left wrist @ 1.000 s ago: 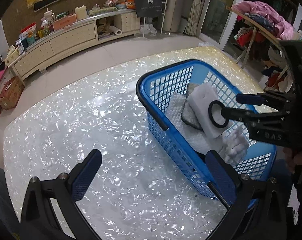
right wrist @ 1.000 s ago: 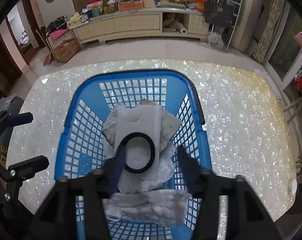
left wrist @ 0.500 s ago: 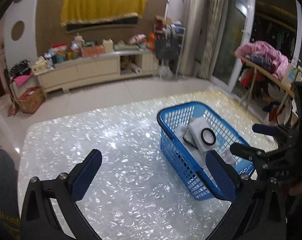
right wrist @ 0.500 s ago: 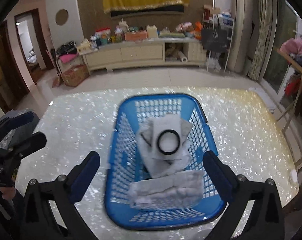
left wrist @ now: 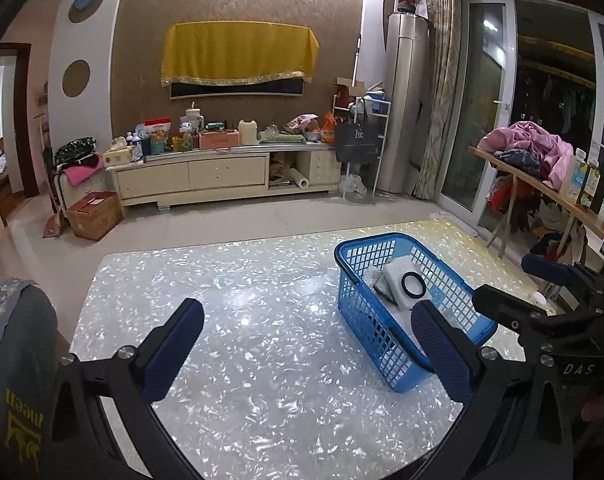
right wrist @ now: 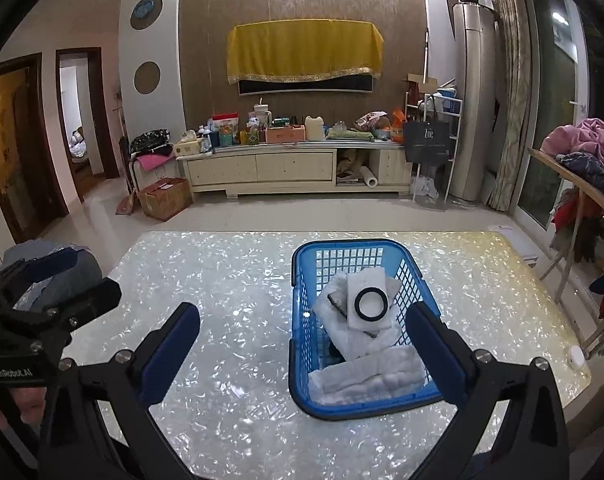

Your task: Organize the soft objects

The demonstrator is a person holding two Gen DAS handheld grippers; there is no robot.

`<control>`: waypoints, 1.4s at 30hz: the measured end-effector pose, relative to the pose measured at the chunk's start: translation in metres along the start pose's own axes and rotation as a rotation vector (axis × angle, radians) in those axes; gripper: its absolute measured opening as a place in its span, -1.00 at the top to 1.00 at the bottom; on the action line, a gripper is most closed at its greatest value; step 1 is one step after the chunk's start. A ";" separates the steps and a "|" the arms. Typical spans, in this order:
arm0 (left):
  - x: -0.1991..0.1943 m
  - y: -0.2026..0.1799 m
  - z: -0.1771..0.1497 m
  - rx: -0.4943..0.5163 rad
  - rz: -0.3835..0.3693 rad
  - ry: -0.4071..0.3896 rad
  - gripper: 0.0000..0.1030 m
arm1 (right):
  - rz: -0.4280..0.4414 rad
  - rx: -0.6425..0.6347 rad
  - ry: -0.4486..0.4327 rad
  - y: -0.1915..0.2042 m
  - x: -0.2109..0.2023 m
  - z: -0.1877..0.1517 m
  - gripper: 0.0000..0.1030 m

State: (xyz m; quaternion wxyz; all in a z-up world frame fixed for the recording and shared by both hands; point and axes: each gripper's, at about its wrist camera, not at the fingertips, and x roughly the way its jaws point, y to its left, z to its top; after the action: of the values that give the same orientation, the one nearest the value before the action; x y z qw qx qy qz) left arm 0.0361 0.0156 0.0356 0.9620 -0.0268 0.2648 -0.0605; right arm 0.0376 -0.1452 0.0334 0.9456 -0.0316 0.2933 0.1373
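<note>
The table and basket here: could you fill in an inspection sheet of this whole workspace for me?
Surface: shiny pearly table, bare around the basket.
Job's things: blue basket holds white cloths, a white pad and a black ring on top.
Clutter: nothing seen on the table.
Grippers: left gripper and right gripper both open, empty, short of the basket.
Cables: nothing seen.
Surroundings: crowded cabinet, yellow cloth on the wall, pink clothes on a side table.

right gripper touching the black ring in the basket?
Apart. Right wrist view: the right gripper is open and empty; black ring lies in the blue basket beyond its fingertips.
</note>
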 end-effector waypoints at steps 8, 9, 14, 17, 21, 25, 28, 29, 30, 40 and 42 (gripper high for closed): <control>-0.020 -0.005 -0.005 0.007 0.002 -0.031 -1.00 | 0.011 -0.009 -0.020 0.006 -0.009 -0.005 -1.00; -0.022 -0.006 -0.005 0.008 0.003 -0.034 -1.00 | 0.009 -0.012 -0.023 0.006 -0.009 -0.005 -1.00; -0.027 -0.008 -0.005 0.004 0.004 -0.039 -1.00 | 0.011 -0.013 -0.032 0.003 -0.010 -0.007 -1.00; -0.028 -0.010 -0.006 0.007 0.005 -0.038 -1.00 | 0.008 -0.015 -0.032 0.001 -0.009 -0.008 -1.00; -0.028 -0.010 -0.006 0.001 0.010 -0.030 -1.00 | 0.008 -0.014 -0.038 0.001 -0.011 -0.011 -1.00; -0.027 -0.010 -0.008 -0.005 0.009 -0.023 -1.00 | 0.006 -0.019 -0.041 0.002 -0.012 -0.012 -1.00; -0.028 -0.011 -0.009 0.001 0.009 -0.023 -1.00 | -0.002 -0.012 -0.044 0.001 -0.012 -0.014 -1.00; -0.029 -0.012 -0.009 0.003 0.011 -0.024 -1.00 | -0.002 -0.013 -0.042 0.001 -0.011 -0.014 -1.00; -0.030 -0.013 -0.010 0.008 0.010 -0.029 -1.00 | -0.003 -0.013 -0.041 0.001 -0.011 -0.014 -1.00; -0.033 -0.016 -0.010 0.020 0.017 -0.050 -1.00 | -0.002 -0.017 -0.029 0.003 -0.014 -0.018 -1.00; -0.033 -0.016 -0.010 0.019 0.018 -0.048 -1.00 | -0.004 -0.017 -0.030 0.003 -0.014 -0.018 -1.00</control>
State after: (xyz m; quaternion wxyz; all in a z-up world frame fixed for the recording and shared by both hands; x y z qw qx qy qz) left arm 0.0014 0.0035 0.0450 0.9688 -0.0167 0.2413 -0.0538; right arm 0.0154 -0.1485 0.0264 0.9498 -0.0382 0.2779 0.1386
